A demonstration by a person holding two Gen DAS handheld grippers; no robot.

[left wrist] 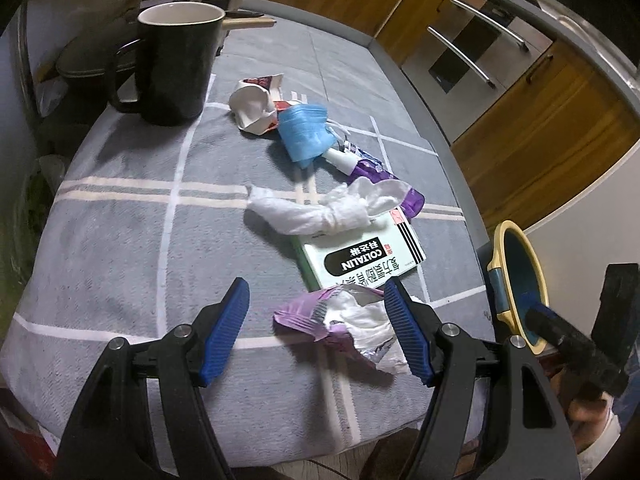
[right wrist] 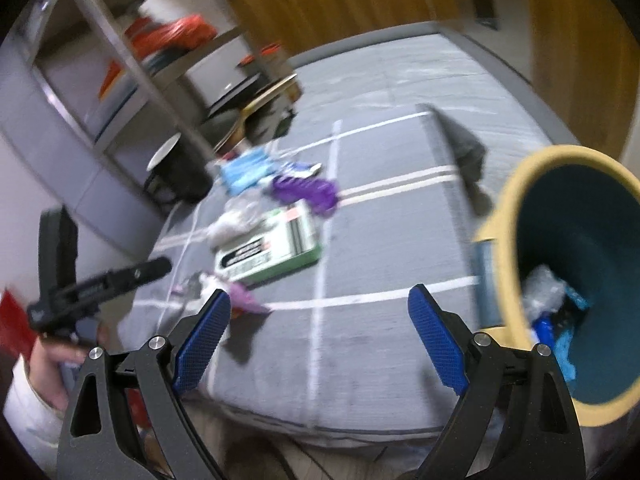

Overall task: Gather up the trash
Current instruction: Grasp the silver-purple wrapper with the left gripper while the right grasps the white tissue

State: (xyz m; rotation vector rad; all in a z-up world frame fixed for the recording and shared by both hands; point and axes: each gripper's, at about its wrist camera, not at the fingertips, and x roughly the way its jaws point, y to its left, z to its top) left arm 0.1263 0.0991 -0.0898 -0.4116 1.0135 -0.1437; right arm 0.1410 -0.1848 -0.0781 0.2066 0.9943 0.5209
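Purple-and-white crumpled wrapper (left wrist: 344, 320) lies on the grey checked surface (left wrist: 120, 240) between the spread fingers of the left gripper (left wrist: 320, 330), nearer its right finger, maybe touching; not clamped. Just beyond sit a green-white medicine box (left wrist: 360, 258), twisted tissue (left wrist: 316, 210), blue face mask (left wrist: 306, 134) and crushed paper cup (left wrist: 252, 106), with a black mug (left wrist: 176, 66) at far left. Right gripper (right wrist: 320, 344) hangs apart over bare cloth, holding nothing; blurry view. Teal bin (right wrist: 592, 248) with yellow rim stands just right of it, trash inside.
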